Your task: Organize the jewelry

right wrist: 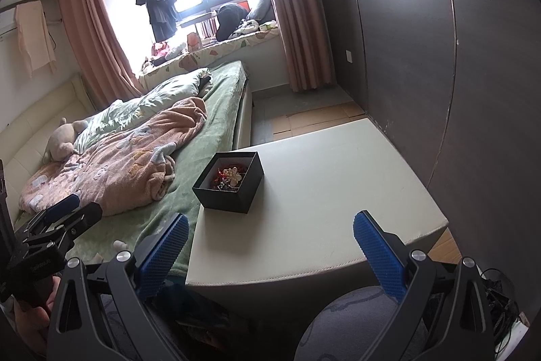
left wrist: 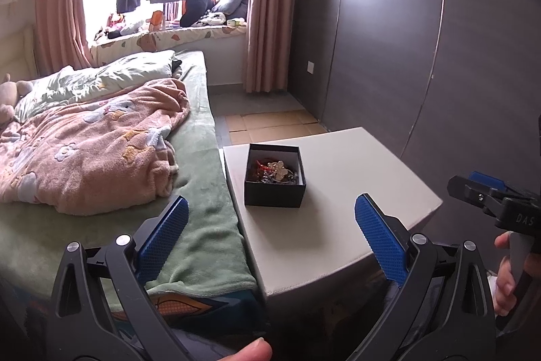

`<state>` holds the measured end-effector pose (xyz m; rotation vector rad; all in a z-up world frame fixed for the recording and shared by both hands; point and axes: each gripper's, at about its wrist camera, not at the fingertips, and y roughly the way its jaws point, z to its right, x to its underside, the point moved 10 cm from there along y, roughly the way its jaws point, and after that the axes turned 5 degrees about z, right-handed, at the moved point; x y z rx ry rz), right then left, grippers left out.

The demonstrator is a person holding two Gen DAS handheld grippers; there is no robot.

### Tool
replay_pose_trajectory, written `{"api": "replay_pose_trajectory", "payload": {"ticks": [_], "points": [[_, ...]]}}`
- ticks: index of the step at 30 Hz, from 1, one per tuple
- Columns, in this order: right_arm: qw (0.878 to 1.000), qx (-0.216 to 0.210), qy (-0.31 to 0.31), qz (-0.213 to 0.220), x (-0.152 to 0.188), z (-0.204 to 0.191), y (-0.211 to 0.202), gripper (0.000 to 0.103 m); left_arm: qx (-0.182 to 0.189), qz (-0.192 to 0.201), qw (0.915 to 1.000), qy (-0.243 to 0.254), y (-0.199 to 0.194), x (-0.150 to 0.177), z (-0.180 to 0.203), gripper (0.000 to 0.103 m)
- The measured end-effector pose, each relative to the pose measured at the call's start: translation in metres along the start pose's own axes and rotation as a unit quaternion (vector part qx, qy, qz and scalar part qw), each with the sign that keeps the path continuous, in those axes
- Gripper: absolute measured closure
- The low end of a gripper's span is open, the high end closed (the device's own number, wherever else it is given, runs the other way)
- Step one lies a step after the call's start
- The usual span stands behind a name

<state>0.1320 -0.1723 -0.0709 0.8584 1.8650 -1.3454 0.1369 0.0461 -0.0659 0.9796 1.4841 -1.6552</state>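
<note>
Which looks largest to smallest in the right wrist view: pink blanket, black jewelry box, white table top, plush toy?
1. white table top
2. pink blanket
3. black jewelry box
4. plush toy, though it lies farther away, so its real size against the box is unsure.

pink blanket, green bedsheet; curtains

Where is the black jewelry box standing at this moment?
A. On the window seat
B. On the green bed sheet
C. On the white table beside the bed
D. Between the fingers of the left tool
C: the open black jewelry box stands on the white table near its edge toward the bed, and both the left tool and the right tool are open and apart from it.
</note>
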Motion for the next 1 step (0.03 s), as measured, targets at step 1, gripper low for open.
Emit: {"api": "replay_pose_trajectory", "payload": {"ticks": [1], "points": [[1.000,0.000,0.001,-0.003,0.0006,0.0004,0.0028,0.007,0.001,-0.001,1.0000,0.000,0.0024,0.0004,-0.0004,0.005]]}}
